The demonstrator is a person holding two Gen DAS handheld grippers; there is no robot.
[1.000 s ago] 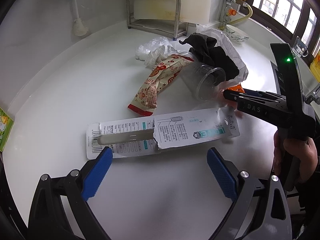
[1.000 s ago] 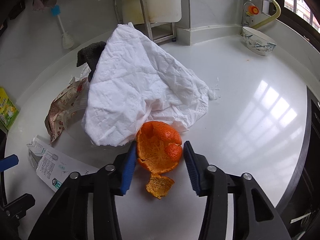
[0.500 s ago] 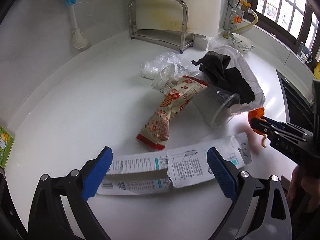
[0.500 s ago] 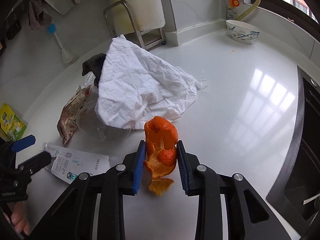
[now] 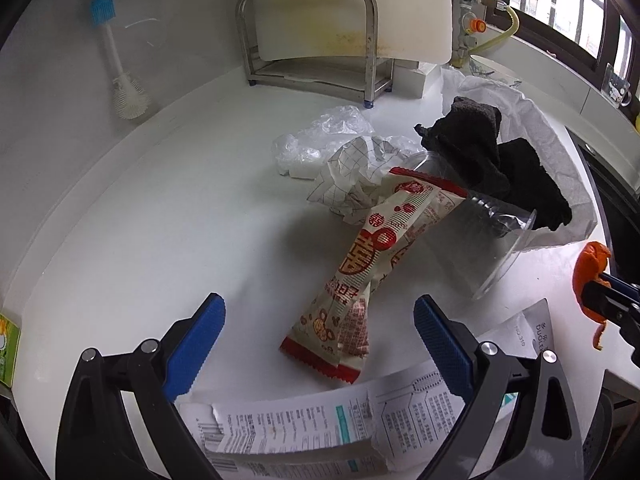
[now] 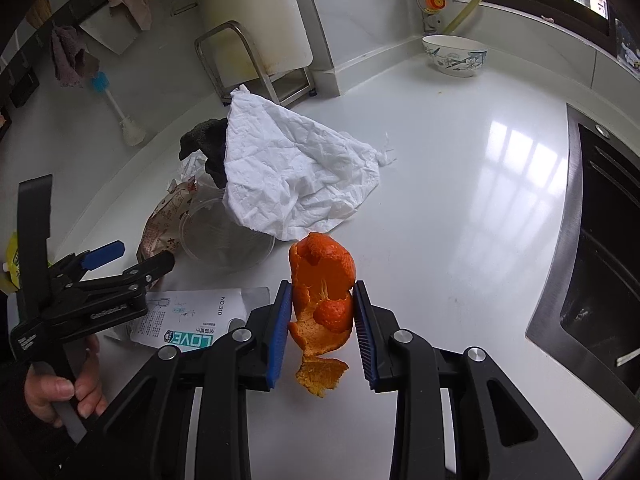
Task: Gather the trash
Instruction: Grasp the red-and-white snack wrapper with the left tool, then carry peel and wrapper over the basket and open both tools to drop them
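White glossy worktop [image 6: 460, 184], litter heaped mid-surface. Crumpled paper towel [image 6: 296, 176] draped over black cloth and tipped clear plastic cup [image 5: 476, 240]. Left claw [image 5: 316, 336] wide open, empty, above red-and-cream snack wrapper [image 5: 372, 256]. Right claw [image 6: 321, 330] clamped on orange peel [image 6: 322, 276], raised off worktop, likely for binning.

Left wrist view: sits low behind left hand-held gripper [image 5: 316, 336], close over table [image 5: 168, 216], faces wall rack [image 5: 308, 36] at 12 o'clock. Right wrist view: higher, behind right hand-held gripper [image 6: 320, 328], looks down table toward bowl [image 6: 454, 56] at 1 o'clock. Shared: snack wrapper [image 5: 372, 264] [image 6: 164, 220], clear cup [image 5: 480, 240] [image 6: 226, 236], white paper [image 5: 532, 128] [image 6: 296, 172]. Each view catches other gripper: right at 3 o'clock, left at 9 o'clock.
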